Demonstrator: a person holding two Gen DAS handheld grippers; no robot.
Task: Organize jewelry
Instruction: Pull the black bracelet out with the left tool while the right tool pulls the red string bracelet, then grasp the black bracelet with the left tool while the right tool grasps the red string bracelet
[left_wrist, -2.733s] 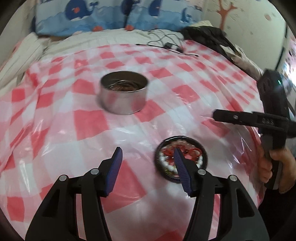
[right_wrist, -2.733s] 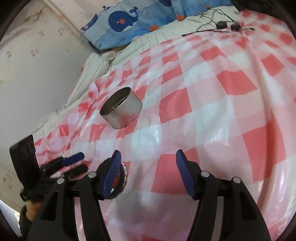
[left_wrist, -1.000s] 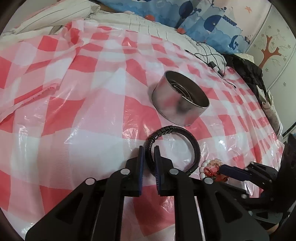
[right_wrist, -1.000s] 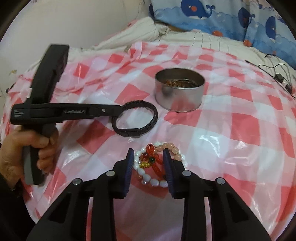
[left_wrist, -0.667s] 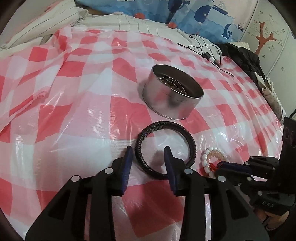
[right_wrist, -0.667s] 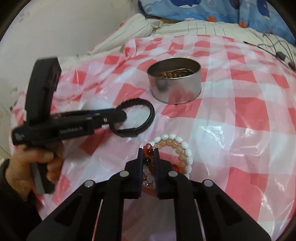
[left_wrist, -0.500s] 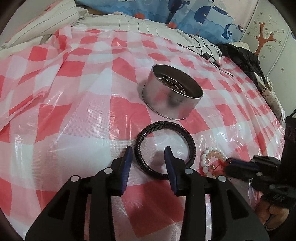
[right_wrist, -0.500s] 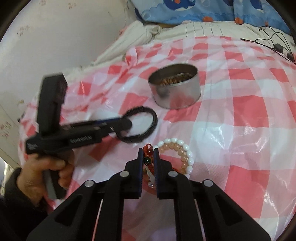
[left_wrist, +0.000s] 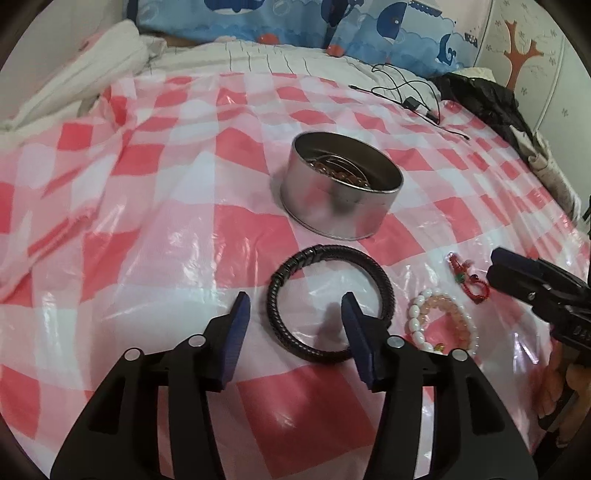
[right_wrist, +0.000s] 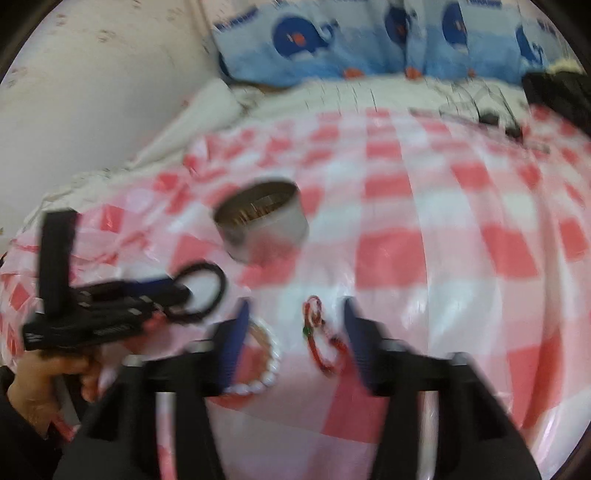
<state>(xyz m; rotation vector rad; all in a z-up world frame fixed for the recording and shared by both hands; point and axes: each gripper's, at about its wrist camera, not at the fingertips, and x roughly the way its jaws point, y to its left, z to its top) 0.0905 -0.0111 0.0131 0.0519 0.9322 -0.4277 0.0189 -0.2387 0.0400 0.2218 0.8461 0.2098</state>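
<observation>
While both sets of jaws are opening and hold nothing, the left gripper (left_wrist: 291, 325) straddles the near left arc of the black bracelet (left_wrist: 328, 301) at centre frame; close squarely there, then lift to the tin (left_wrist: 341, 192) above. The right gripper (right_wrist: 295, 339) brackets the red cord (right_wrist: 319, 336).

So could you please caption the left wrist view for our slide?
Left tool opening over black braided bracelet, steel tin behind.

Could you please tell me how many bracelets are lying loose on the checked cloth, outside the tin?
3: a black braided bracelet before the left gripper, a white and pink beaded bracelet beside it, a red cord bracelet farther right. The tin holds more, partly hidden.
</observation>
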